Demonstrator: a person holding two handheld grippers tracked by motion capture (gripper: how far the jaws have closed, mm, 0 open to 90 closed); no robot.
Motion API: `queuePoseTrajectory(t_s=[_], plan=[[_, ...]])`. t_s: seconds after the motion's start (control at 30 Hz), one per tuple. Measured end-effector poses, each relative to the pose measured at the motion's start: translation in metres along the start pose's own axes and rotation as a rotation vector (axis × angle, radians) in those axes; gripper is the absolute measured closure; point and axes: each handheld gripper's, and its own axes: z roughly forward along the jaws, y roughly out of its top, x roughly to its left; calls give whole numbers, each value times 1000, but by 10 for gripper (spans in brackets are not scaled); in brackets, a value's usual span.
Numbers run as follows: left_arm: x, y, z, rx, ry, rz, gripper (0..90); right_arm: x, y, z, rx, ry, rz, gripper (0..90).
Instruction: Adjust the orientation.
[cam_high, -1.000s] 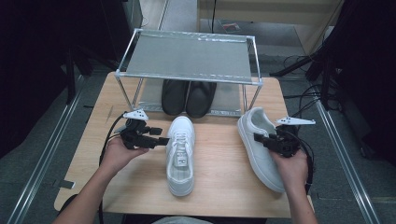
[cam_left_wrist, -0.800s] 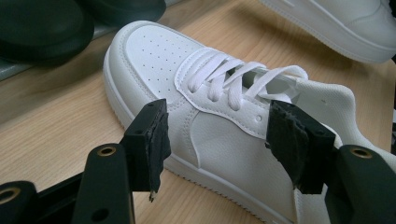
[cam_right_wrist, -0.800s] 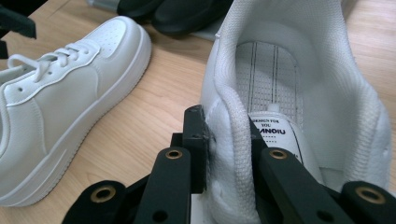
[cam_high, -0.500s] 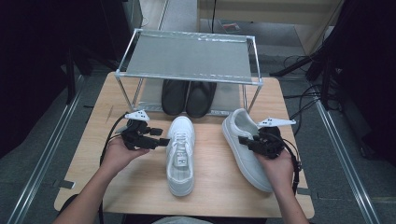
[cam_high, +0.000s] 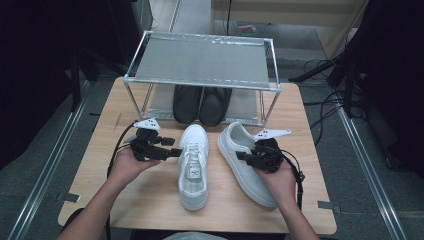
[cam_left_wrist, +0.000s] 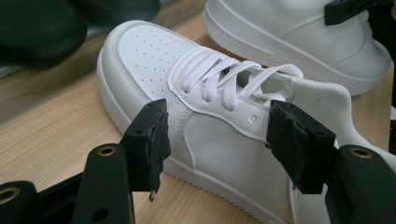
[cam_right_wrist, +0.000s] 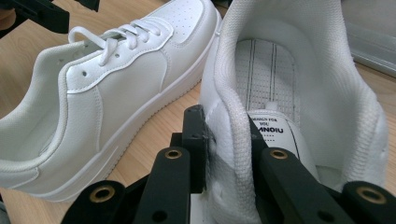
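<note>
My right gripper pinches the collar of the right white shoe at 3 o'clock on the table; my left gripper gapes wide (empty) beside the left shoe.

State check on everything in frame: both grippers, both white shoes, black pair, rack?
left gripper: open, jaws beside the laced shoe, not gripping.
right gripper: shut on the wall of the right white shoe.
left white shoe: laced, upright on the table, free.
right white shoe: held by its collar wall, sole on the table.
black shoes: side by side under the rack.
rack: top shelf bare.
</note>
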Motion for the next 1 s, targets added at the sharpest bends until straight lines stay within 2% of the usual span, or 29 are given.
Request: queuePoseTrajectory(t_s=[0.17,0.4,0.43,0.5,0.57,0.7,0.77,0.87,1.0], plan=[[-3,1,1,-2,0,11,393,0,-1,14,28,16,9,799],[-3,0,2,6,0,16,393,4,-1,26,52,21,-15,778],[-3,0,2,7,0,18,395,4,-1,25,50,19,-16,756],[-3,0,2,6,3,20,397,2,-1,19,9,23,-2,710],[-3,0,2,4,0,22,397,0,1,7,-43,37,14,723],[-3,0,2,7,5,21,397,1,2,-16,-89,22,7,730],[-3,0,2,7,7,22,397,2,1,-24,-110,36,16,749],[-2,0,1,4,8,15,399,6,-1,-30,-108,30,-6,802],[-3,0,0,4,14,22,400,10,-8,-26,-82,42,-22,855]])
